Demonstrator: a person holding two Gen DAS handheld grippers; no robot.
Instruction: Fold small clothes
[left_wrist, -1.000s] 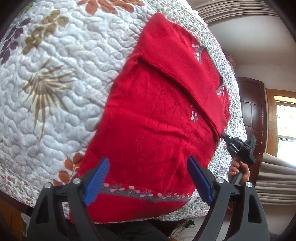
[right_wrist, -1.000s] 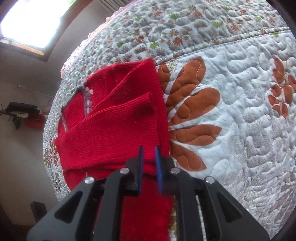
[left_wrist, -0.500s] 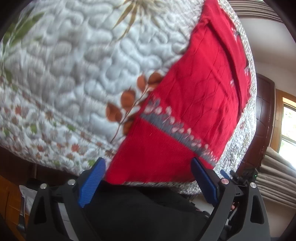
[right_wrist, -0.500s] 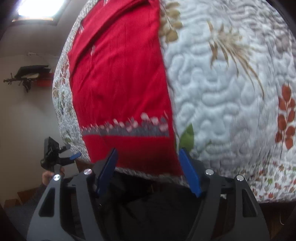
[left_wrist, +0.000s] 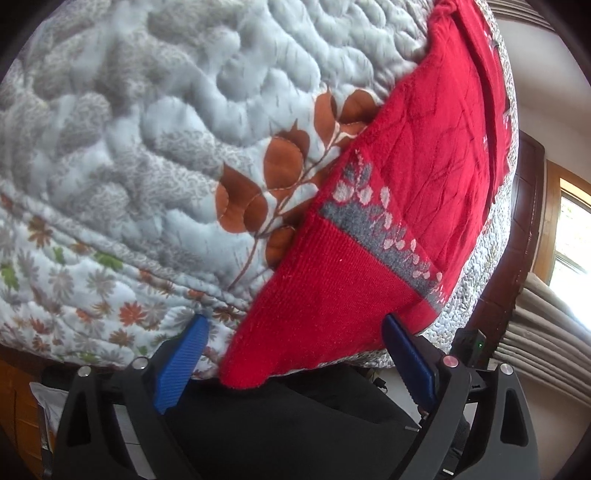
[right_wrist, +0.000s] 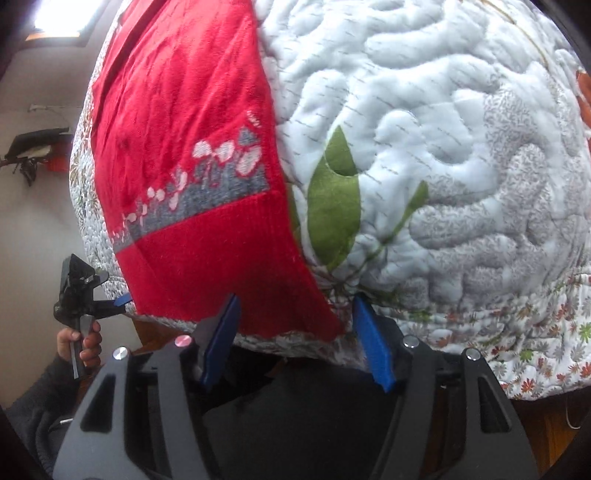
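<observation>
You're lining up both grippers on the hem corners of the red sweater (left_wrist: 417, 173), which is lying flat on the quilted bedspread (left_wrist: 147, 122) with its hem hanging slightly over the near bed edge.

Left wrist view, going left to right: quilt filling the left and middle, orange leaf print (left_wrist: 280, 162) at center, sweater running from upper right down to lower center. Your left gripper (left_wrist: 291, 360) is standing wide open, the hem's corner sitting between the blue pads (left_wrist: 179, 363), nothing pinched yet. The sleeve seems to be lying folded over the body along the far right, but it's too squeezed at the rim to be sure.

Right wrist view: at far left your hand (right_wrist: 79, 341) is holding the left gripper (right_wrist: 107, 299), something its own camera can't show. The sweater is filling the upper left, the green leaf print (right_wrist: 334, 199) at center, white quilt to the right. Your right gripper (right_wrist: 295, 339) is also gaping wide, the other hem corner between its jaws.

Step in hand: reaching for the hem. Next move likely calls for closing on both corners together, then carrying the hem up toward the collar.
</observation>
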